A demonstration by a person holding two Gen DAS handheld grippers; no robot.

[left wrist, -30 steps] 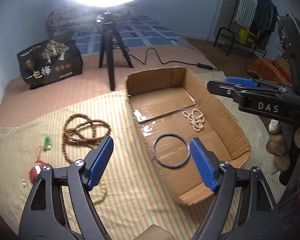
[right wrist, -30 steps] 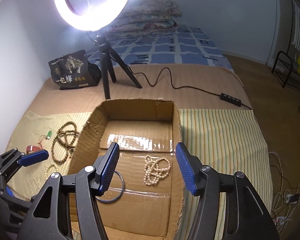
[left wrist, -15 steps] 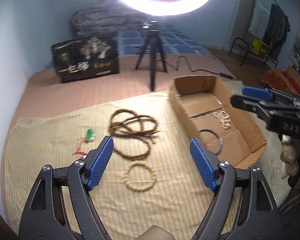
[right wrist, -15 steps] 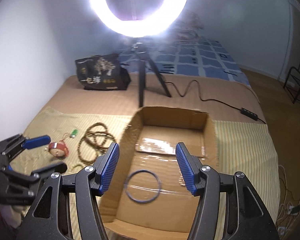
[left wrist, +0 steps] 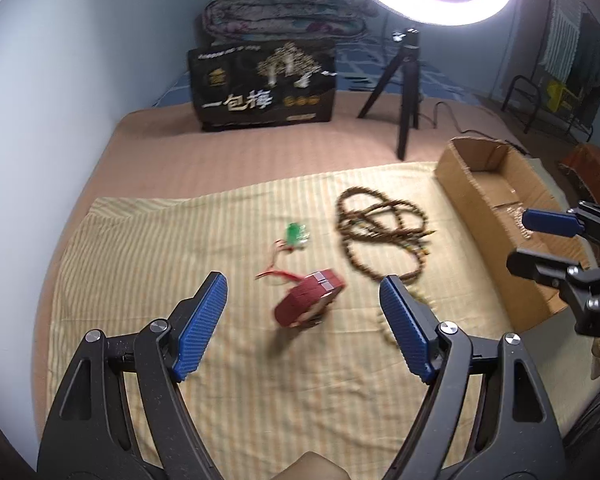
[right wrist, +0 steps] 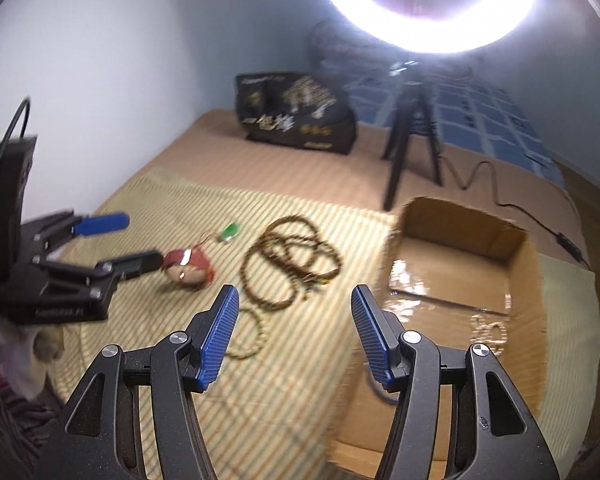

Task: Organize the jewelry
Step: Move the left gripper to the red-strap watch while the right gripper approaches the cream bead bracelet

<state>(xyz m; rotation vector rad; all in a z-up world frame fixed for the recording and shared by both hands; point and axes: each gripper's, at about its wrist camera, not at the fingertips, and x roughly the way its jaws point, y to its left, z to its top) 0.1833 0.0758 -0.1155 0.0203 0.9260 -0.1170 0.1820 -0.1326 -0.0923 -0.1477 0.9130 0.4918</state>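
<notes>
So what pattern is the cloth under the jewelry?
The cloth has narrow yellow and cream stripes, clearest in the left wrist view.

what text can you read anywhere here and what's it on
"一包梅": large white characters on the black bag at the back of the bed.
Small line along the bag's top edge: too blurred to read.
Gold marks beside the characters: too small to read.
Letters on the right claw body, cut off at the picture's edge: unreadable.
Lettering on the left claw body: blurred, unreadable.
</notes>
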